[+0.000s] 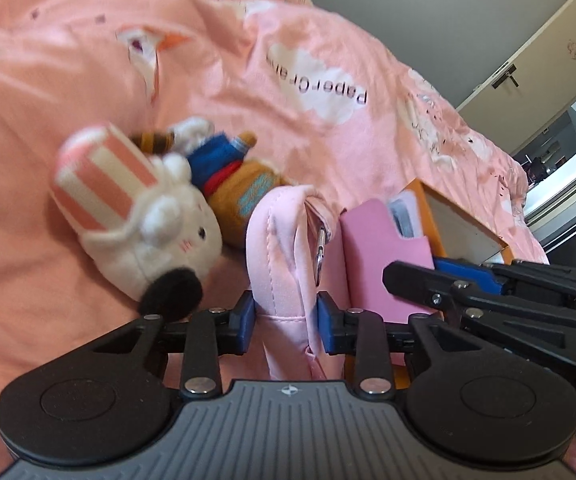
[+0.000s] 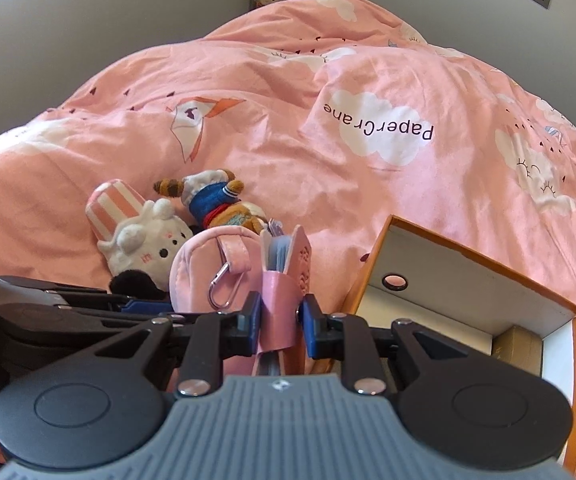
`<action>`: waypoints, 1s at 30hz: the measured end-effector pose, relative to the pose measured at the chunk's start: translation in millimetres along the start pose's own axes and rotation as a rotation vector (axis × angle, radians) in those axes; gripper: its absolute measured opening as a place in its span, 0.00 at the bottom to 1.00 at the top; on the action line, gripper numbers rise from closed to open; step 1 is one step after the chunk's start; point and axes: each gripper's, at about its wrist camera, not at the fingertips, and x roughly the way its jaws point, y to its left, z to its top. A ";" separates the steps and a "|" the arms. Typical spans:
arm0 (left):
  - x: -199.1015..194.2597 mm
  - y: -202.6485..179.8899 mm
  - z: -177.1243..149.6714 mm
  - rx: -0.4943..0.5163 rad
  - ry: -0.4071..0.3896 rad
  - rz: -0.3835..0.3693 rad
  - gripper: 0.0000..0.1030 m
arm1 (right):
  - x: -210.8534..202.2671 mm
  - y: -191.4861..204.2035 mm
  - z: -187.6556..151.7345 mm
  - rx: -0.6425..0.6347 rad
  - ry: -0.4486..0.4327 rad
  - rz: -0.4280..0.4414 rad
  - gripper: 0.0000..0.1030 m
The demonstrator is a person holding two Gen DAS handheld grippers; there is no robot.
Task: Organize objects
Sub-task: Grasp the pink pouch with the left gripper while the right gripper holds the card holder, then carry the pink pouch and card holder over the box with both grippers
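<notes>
My left gripper [image 1: 286,320] is shut on the lower part of a pale pink fabric pouch [image 1: 276,240], which stands upright with a metal carabiner [image 1: 319,252] hanging from its strap. Right beside it my right gripper [image 2: 282,322] is shut on a pink card holder [image 2: 282,292] with cards showing at its top. Both are held close together over the pink bedspread [image 2: 327,180]. In the right wrist view the pouch [image 2: 196,264] is at the left, with the left gripper [image 2: 148,305] below it. In the left wrist view the card holder [image 1: 371,256] is at the right.
A white plush rabbit with a striped hat [image 1: 160,224] and a brown doll in a blue jacket [image 1: 240,184] lie on the bedspread behind the pouch. An open orange box [image 2: 467,284] with a white inside sits to the right, holding a small brown carton [image 2: 517,346]. A door [image 1: 547,60] is far right.
</notes>
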 end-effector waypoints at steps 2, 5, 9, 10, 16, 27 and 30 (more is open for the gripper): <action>-14.1 -5.5 1.3 0.030 -0.008 0.043 0.34 | -8.3 0.4 -1.9 0.025 -0.016 0.025 0.22; -31.0 -13.4 3.0 0.056 0.011 0.092 0.33 | -21.4 3.1 -5.0 0.061 -0.044 0.078 0.22; -54.7 -21.4 3.4 0.062 0.014 0.101 0.32 | -42.5 15.0 -8.0 0.047 -0.082 0.087 0.22; -60.8 -25.1 4.1 0.072 0.000 0.103 0.31 | -49.1 16.6 -8.3 0.046 -0.096 0.087 0.22; -96.7 -57.7 10.2 0.154 -0.095 0.077 0.30 | -98.6 14.6 -8.2 0.062 -0.208 0.066 0.22; -85.1 -116.8 9.2 0.239 0.026 -0.117 0.30 | -166.3 -36.1 -32.3 0.142 -0.230 -0.068 0.22; -68.5 -136.9 8.7 0.290 0.075 -0.141 0.30 | -177.9 -67.8 -45.8 0.216 -0.197 -0.100 0.22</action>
